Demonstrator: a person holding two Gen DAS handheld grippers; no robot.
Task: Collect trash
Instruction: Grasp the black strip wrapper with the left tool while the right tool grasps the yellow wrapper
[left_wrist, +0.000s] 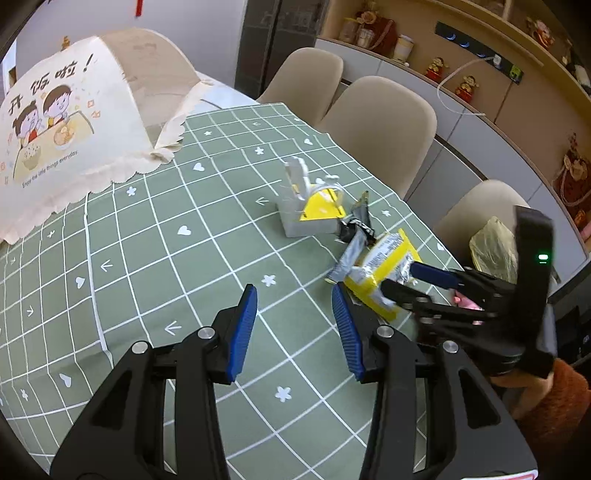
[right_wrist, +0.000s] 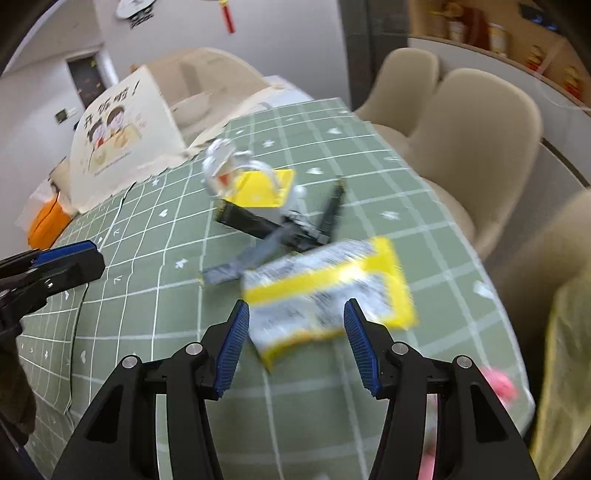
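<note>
Reaching over the trash pile, the right jaws (right_wrist: 293, 343) stand wide apart with the yellow packet (right_wrist: 328, 291) lying flat on the bench (right_wrist: 147, 314) between and just ahead of the pads. Neither pad presses on it, so nothing is held. The right view is blurred, and whether a pad brushes the packet's edge cannot be told. Judged from that framing, the wide setting suits the packet's broad side, and the downward tilt should let the tips straddle it against the cloth.

The left jaws (left_wrist: 295, 328) stand about half open over bare green cloth, empty and touching nothing. The packet (left_wrist: 384, 269) lies just off their right pad, with the right jaws' own fingers (left_wrist: 432, 275) over its far end. The left tool appears to be waiting beside the pile, not competing for the same item.

Remaining trash sits beyond both jaws:
- a grey wrapper (left_wrist: 349, 254), touching the packet's far edge;
- a dark strip (left_wrist: 362, 214), behind that wrapper;
- a white and yellow box (left_wrist: 314, 214), farthest off, with clear plastic on it.

A printed paper bag (left_wrist: 70, 122) stands well off to the left. Risk noted: the packet is thin and flat, so the pads may slide over it.
</note>
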